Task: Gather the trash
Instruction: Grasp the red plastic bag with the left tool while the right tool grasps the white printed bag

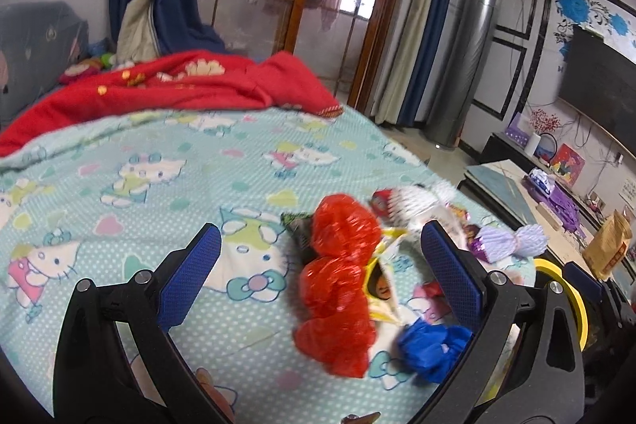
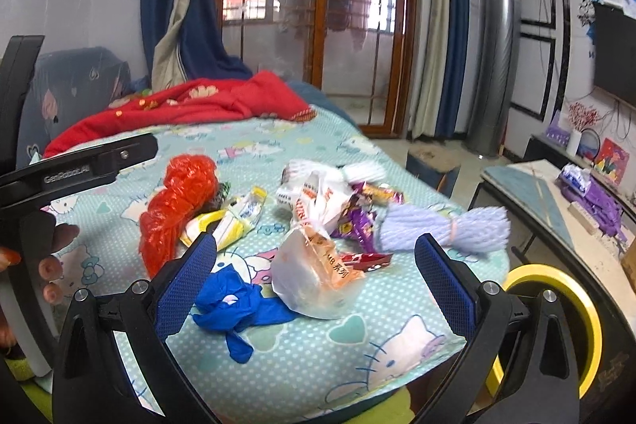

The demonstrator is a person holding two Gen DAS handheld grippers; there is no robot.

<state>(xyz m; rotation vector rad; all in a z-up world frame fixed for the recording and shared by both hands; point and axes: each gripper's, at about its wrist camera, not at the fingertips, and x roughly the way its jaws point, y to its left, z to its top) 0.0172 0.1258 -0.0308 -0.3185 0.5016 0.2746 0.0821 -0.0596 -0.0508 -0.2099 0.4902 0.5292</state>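
Note:
Trash lies in a heap on the bed's cartoon-cat sheet. A crumpled red plastic bag sits between my left gripper's open blue fingers, nothing clamped. Beside it lie a yellow wrapper and a blue glove. In the right wrist view my right gripper stands open above a clear plastic bag with orange print, the blue glove, the red bag, the yellow wrapper, purple wrappers and a lilac foam net.
A red blanket is bunched at the bed's far end. A yellow-rimmed bin stands by the bed's right edge, with a low table beyond it. A hand holds the other gripper at the left of the right wrist view.

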